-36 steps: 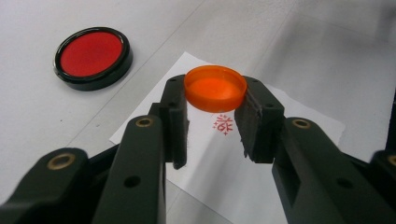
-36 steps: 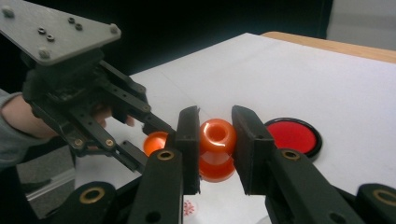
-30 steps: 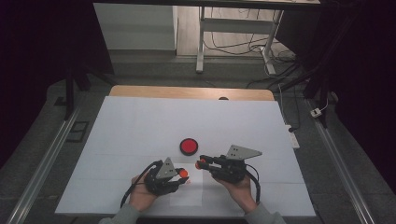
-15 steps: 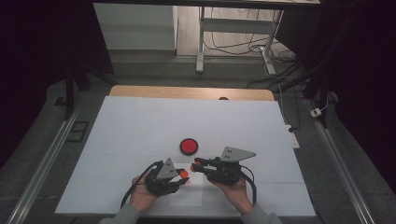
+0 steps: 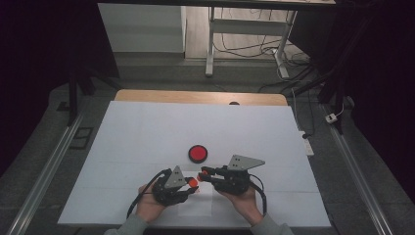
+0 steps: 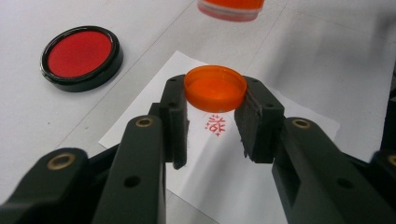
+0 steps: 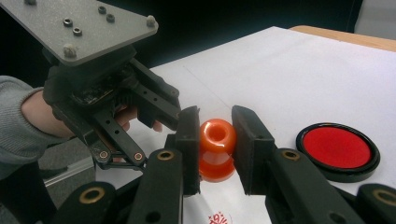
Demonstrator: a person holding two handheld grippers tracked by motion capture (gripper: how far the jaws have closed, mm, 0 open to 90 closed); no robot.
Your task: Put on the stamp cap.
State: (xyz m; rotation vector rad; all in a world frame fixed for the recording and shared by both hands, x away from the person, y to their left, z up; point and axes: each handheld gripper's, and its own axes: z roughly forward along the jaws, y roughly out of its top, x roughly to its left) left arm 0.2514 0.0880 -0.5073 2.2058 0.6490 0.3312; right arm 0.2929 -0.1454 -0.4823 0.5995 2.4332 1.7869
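Note:
My left gripper [image 6: 215, 103] is shut on a shallow round orange cap [image 6: 215, 87], held level just above a white paper slip [image 6: 233, 186]. The slip bears a small red stamp mark [image 6: 215, 125]. My right gripper [image 7: 216, 128] is shut on an orange stamp [image 7: 216, 148], gripped at its knobbed handle. In the high view the left gripper [image 5: 192, 185] and the right gripper [image 5: 203, 174] meet tip to tip over the paper slip [image 5: 195, 204], near the table's front edge. The stamp's base [image 6: 229, 8] hangs just beyond the cap.
A round red ink pad [image 5: 197, 153] in a black case lies open on the white table sheet [image 5: 147, 132], just beyond the grippers. It also sits at the right [image 7: 337, 150] and upper left [image 6: 80, 57] of the gripper views. Cables trail from both grippers.
The right gripper has edged slightly left towards the left gripper, with the stamp still in it. The left gripper has stayed put with the cap.

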